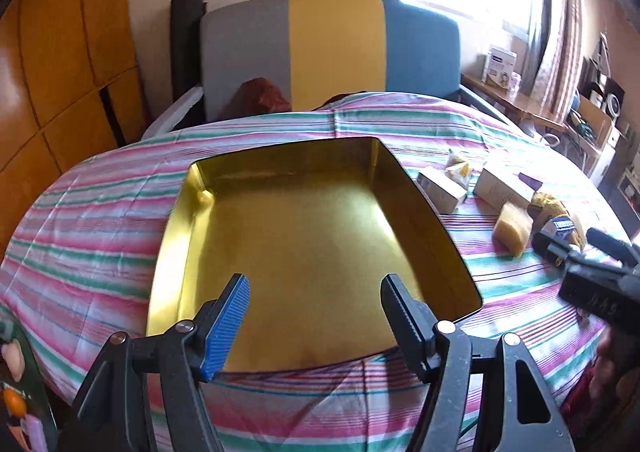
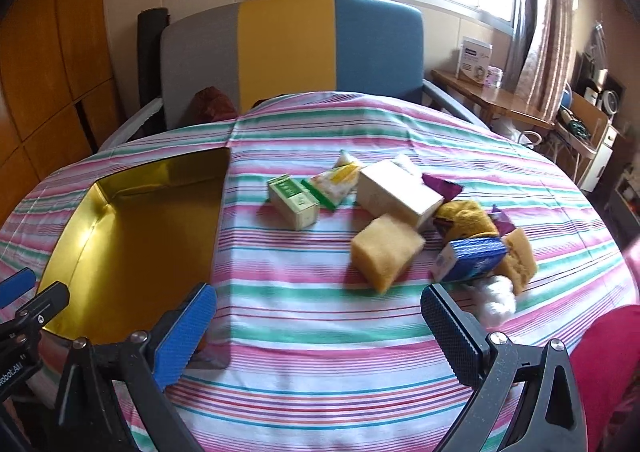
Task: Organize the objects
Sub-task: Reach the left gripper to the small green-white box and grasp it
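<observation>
A gold metal tin (image 1: 316,228) lies open on the striped cloth, with nothing in it. My left gripper (image 1: 316,288) hovers open over the tin's near edge. In the right wrist view the tin (image 2: 132,236) is at the left. My right gripper (image 2: 320,300) stands wide open above bare cloth, nothing between its fingers. Beyond it lies a heap: a yellow sponge (image 2: 386,252), a white box (image 2: 396,192), a small green carton (image 2: 294,202), a green-edged sachet (image 2: 334,182), a blue-and-white packet (image 2: 468,258), a yellow cloth (image 2: 466,218), and a white wad (image 2: 496,298).
The table under the striped cloth (image 2: 320,352) is round. A grey, yellow and blue chair (image 2: 288,52) stands at its far side. A wooden side table (image 2: 488,96) with boxes is at the right, wooden cupboards (image 1: 60,72) at the left. A red sleeve (image 2: 608,364) shows at lower right.
</observation>
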A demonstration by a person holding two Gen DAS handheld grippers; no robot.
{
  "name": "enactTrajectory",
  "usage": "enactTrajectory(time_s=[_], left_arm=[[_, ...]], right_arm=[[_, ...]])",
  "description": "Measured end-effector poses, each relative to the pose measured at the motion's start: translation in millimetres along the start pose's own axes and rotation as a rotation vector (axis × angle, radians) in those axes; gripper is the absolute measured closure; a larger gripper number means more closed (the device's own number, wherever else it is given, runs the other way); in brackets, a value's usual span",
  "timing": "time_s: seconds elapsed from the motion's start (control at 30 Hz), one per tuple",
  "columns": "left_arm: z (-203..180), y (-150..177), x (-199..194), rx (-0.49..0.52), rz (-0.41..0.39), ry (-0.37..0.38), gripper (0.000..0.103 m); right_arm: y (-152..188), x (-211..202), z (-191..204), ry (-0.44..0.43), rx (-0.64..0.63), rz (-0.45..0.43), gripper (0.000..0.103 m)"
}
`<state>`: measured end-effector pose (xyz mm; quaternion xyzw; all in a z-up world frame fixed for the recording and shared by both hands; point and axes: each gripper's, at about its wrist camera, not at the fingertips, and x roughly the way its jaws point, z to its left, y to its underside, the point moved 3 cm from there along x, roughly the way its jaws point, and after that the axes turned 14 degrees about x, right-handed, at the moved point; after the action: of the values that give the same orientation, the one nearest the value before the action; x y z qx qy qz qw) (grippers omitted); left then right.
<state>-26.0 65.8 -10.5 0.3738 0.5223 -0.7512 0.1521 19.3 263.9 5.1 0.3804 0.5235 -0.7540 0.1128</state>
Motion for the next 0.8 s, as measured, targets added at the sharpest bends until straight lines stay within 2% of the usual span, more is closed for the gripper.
enactTrajectory(time_s=[0.07, 0.27, 0.4, 0.47, 0.5, 0.57, 0.7, 0.8], left_arm=[[-8.8, -7.2, 5.1, 0.027, 0.009, 0.024, 0.034], [-42.7, -26.8, 11.4, 0.115, -0.008, 0.136, 0.034], [-65.7, -44.2, 18.9, 0.162, -0.014, 0.211, 0.036], [-78.0, -55.9, 27.0, 0.187, -0.006, 0.261, 0.036], [-81.8, -61.7, 33.3, 0.174, 0.021, 0.293, 0.041], [-92.2, -76.3, 45.0, 0.142, 0.060, 0.375, 0.045], [-114.2, -106.3, 74.3, 0.127, 0.099, 0.385, 0.045], [-129.4, -125.8, 106.4, 0.105, 0.153, 0.369, 0.045]], right_arm=[[-8.5, -2.4, -14.2, 0.009, 0.037, -0.005, 0.000], [-30.4, 7.5, -86.9, 0.072, 0.186, 0.068, 0.000], [-36.9, 15.1, -129.2, 0.125, 0.199, 0.096, 0.000], [-37.2, 20.0, -144.0, 0.106, 0.223, 0.116, 0.000], [-37.3, 23.7, -153.2, 0.084, 0.250, 0.133, 0.000], [-38.5, 31.3, -166.9, 0.004, 0.342, 0.188, 0.000], [-43.7, 31.9, -179.6, -0.096, 0.446, 0.174, 0.000], [-44.1, 27.6, -181.1, -0.170, 0.479, 0.154, 0.000]])
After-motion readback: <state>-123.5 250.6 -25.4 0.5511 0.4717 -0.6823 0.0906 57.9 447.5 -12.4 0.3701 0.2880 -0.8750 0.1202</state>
